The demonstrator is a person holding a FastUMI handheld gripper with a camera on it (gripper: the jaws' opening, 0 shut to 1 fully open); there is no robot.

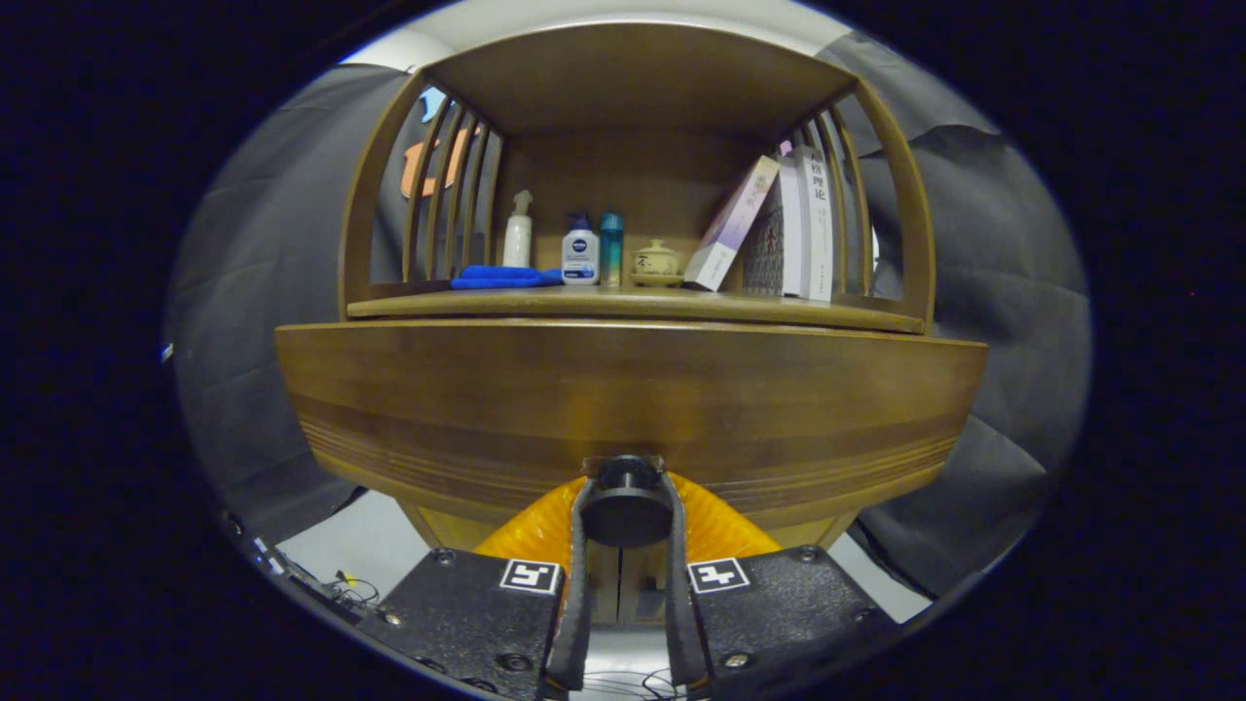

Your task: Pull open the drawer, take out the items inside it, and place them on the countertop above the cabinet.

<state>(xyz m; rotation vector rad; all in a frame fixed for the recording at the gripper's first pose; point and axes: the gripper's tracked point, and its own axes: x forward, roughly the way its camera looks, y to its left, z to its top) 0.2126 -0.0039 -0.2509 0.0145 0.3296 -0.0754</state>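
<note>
Fingers (582, 545) of the gripper (626, 497) squeeze the round dark knob (626, 508) of the drawer (623, 404), one on each side, so the claw is closed on the knob. The knob sticks straight out at the camera from the middle of the drawer front. The drawer is a wide wooden one, and its long side runs left to right across the cabinet. Just above it is the wooden countertop (633, 304). On the countertop, from left to right, sit a folded blue cloth (501, 277), a white pump bottle (518, 232), a white lotion bottle with a blue cap (580, 251), a teal bottle (610, 248), a small lidded cup on a saucer (656, 263), and some books (803, 224), one of them leaning (730, 226).
</note>
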